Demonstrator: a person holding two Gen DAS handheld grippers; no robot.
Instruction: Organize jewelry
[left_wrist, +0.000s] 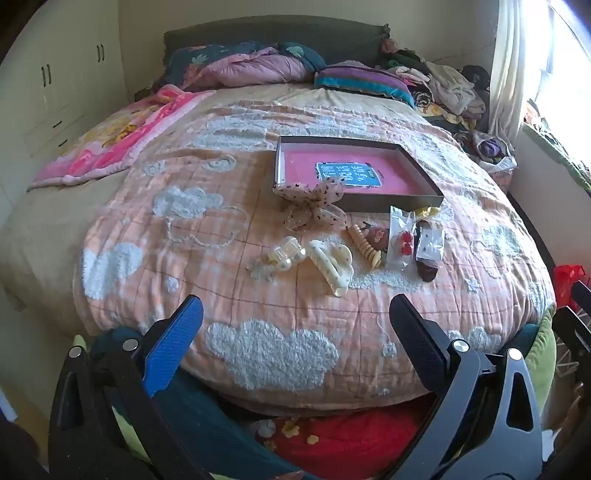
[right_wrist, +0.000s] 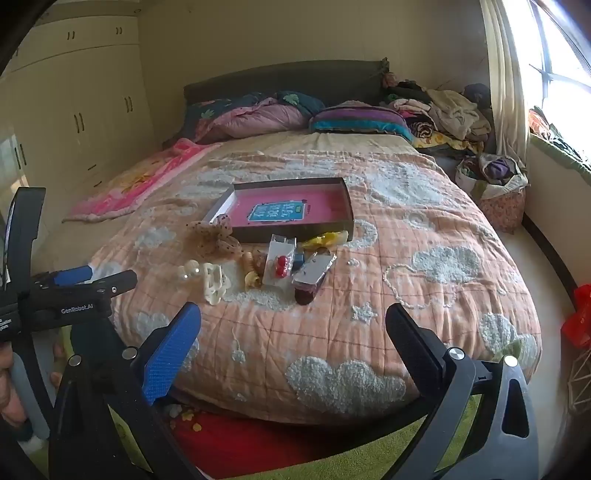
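Two grippers: my left gripper (left_wrist: 295, 314) and my right gripper (right_wrist: 293, 321) both hang over the near edge of the bed, jaws spread wide, holding nothing.
Box: a shallow pink-lined box (left_wrist: 424, 194) lies on the peach quilt (left_wrist: 184, 295), well ahead of me.
Jewelry pile: just in front of the box, loose on the quilt.
Pieces: a dotted mesh bow (left_wrist: 314, 203) touching the box wall, a cream claw clip (left_wrist: 332, 264), a pearl clip (left_wrist: 286, 253), small plastic packets (left_wrist: 400, 240).
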